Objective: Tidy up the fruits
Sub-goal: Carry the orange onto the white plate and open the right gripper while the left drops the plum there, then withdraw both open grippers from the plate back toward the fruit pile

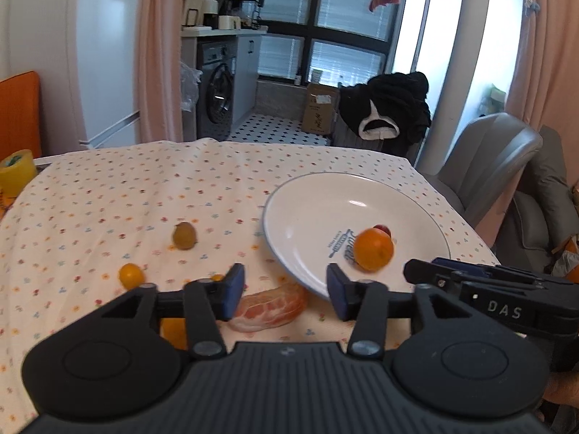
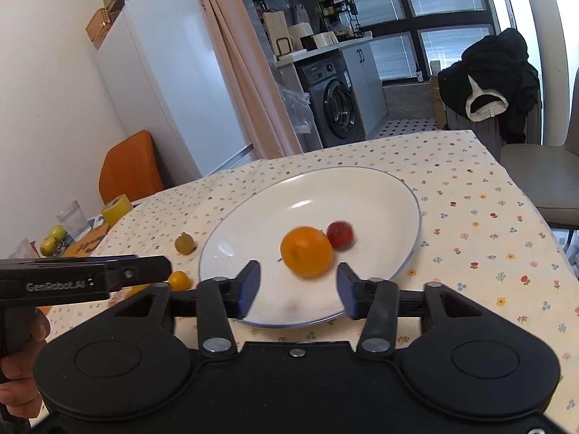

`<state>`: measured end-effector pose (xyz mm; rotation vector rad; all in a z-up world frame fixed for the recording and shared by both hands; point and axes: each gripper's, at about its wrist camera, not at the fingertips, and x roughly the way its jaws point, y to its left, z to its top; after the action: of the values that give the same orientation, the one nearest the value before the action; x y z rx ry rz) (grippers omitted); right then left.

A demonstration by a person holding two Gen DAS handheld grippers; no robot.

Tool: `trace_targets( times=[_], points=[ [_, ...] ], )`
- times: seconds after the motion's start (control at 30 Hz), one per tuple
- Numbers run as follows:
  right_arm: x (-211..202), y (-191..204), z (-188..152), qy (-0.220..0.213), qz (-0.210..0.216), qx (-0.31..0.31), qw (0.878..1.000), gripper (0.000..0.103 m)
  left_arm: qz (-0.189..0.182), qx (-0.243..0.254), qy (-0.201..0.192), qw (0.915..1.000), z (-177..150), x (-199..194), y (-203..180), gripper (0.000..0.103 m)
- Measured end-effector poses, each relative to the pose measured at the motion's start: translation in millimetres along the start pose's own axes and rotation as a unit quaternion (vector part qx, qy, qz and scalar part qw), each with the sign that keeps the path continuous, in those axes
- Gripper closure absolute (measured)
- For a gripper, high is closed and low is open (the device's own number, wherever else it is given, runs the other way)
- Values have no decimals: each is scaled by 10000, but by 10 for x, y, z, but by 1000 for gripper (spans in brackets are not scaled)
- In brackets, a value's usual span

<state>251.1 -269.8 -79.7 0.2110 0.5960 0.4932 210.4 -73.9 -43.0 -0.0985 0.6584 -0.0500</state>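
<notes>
1. Orange lies on the white plate, blurred in both views. A small red fruit sits just behind it, on its far right side, near or touching; the blur hides which.
2. Right gripper: jaws spread wide, holding nothing. The orange lies just beyond the blue pads, roughly centred on the gap and not between them. No contact.
3. Left gripper: jaws spread wide, empty. A peeled citrus piece lies on the table below the gap, toward the left pad, its left end hidden behind that pad. Whether the pad touches it, cannot tell.
4. The plate's near-left rim overlaps the peeled piece's far end in the left view. From that view the orange lies to the right of the jaws' gap, past the right pad.
5. Loose on the flowered cloth, left of the plate: an olive-brown fruit and a small yellow-orange one, apart from each other. Another bit of orange shows under the left gripper's frame, mostly hidden.
6. Each gripper's body shows at the edge of the other's view, side by side at the plate's near edge.
7. A hand grips the left gripper's handle at the left edge of the right view.
</notes>
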Motion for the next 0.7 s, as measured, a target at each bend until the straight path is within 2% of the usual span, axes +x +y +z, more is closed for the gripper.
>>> trace_targets(
  times=[0.2,0.3,0.4,0.57,0.7],
  points=[
    [-125,72,-50,-121,31,-9,9999,30,257,-154,-237,9993,-99,-263,162,28],
    [-176,120,-73,-167,45,-29,9998,16,429,-186,-349,9983,-143,-358,218,22],
    [-228,147,-82,-226,94,37,9997,8,625,-260,-408,9969,-183,-430,288,20],
    [-300,206,-95,-245,123,110,9996,0,737,-451,-482,9951,-230,-564,409,18],
    [-366,301,-111,-281,158,40,9995,0,770,-560,-548,9939,-279,-696,493,15]
  ],
)
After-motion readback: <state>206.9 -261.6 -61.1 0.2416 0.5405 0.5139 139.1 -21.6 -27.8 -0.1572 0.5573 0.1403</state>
